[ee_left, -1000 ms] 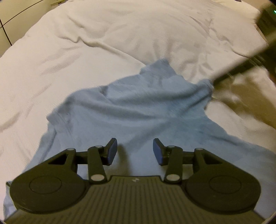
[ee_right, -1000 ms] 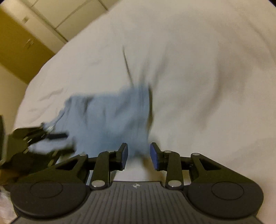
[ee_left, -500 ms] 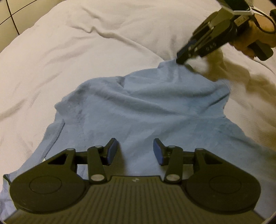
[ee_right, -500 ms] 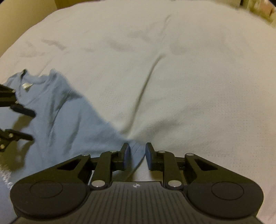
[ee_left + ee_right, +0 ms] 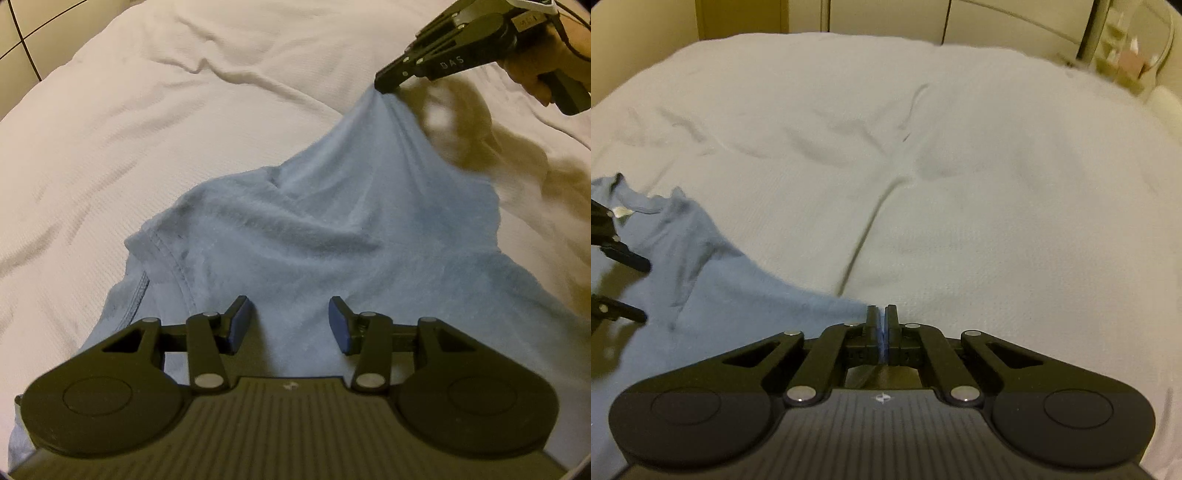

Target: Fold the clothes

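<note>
Blue fleece shirt (image 5: 332,251) lies rumpled on the white bedspread (image 5: 147,122). At one o'clock the right gripper (image 5: 881,319) pinches a corner tight, lifting it. Nearer, the left gripper (image 5: 289,320) hovers over the cloth, jaws apart.
</note>
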### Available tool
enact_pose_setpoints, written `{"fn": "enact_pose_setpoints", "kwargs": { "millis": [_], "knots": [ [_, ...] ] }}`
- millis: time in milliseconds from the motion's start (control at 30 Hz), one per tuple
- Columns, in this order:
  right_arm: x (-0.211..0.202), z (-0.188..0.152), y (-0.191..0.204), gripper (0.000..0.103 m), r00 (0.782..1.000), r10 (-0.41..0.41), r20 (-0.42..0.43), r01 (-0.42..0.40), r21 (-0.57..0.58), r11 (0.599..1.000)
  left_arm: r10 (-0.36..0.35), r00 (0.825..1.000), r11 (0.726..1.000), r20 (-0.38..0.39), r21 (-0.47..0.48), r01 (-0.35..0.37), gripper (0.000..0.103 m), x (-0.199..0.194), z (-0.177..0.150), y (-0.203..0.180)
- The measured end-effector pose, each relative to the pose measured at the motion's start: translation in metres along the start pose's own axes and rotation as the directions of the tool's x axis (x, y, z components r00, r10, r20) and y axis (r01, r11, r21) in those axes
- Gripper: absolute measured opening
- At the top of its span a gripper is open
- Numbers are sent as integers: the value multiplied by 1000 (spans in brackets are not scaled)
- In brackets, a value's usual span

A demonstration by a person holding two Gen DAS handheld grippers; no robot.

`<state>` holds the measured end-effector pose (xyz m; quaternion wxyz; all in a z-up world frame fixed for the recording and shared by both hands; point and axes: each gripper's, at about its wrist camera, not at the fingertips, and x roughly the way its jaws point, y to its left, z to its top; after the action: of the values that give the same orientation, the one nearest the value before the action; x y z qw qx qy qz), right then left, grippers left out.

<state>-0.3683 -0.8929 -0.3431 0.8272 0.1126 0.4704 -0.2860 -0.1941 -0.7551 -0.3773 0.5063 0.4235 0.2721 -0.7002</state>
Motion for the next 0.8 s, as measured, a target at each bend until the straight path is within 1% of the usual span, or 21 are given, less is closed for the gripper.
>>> {"fn": "enact_pose_setpoints", "kwargs": {
  "millis": [67,100,167,233,300,367,433,500,533,567,667,733,800],
  "knots": [
    [0,0,1,7,1000,-25,4,25,7,1000,3,1000,1000,2,-9,-3,42,-2,-2,1],
    [-2,-1,3,14,999,-40,9,40,21,999,4,1000,1000,3,-14,-4,42,-4,-2,2],
    [-12,-2,11,16,998,-57,37,56,38,998,16,1000,999,17,-36,-15,42,-9,-5,5],
    [-23,-1,22,17,996,-57,73,54,44,998,47,998,996,33,-73,-45,42,-15,-9,15],
    [-27,5,42,18,996,5,92,-6,10,1000,80,996,989,32,-127,-75,42,-19,-13,29],
    [-19,17,61,20,992,93,84,-91,-29,995,115,993,977,14,-180,-110,42,-21,-20,46],
    [-7,30,79,20,981,181,66,-177,-62,982,143,990,964,-3,-226,-140,42,-27,-29,62],
    [9,42,98,20,966,256,42,-251,-88,964,170,985,953,-6,-255,-166,42,-37,-39,75],
    [19,48,106,20,957,288,26,-284,-91,954,183,983,947,-6,-268,-178,42,-43,-45,81],
    [29,52,111,20,954,301,15,-299,-83,951,196,981,940,-10,-281,-191,42,-49,-51,87],
    [55,63,122,20,957,289,-13,-289,-43,956,241,970,917,-41,-317,-242,42,-68,-77,105],
    [58,69,119,20,971,240,10,-240,12,971,274,960,896,-66,-346,-279,43,-83,-99,117],
    [57,76,118,21,976,213,42,-216,53,975,305,948,870,-93,-377,-317,44,-97,-121,131]
  ]
}}
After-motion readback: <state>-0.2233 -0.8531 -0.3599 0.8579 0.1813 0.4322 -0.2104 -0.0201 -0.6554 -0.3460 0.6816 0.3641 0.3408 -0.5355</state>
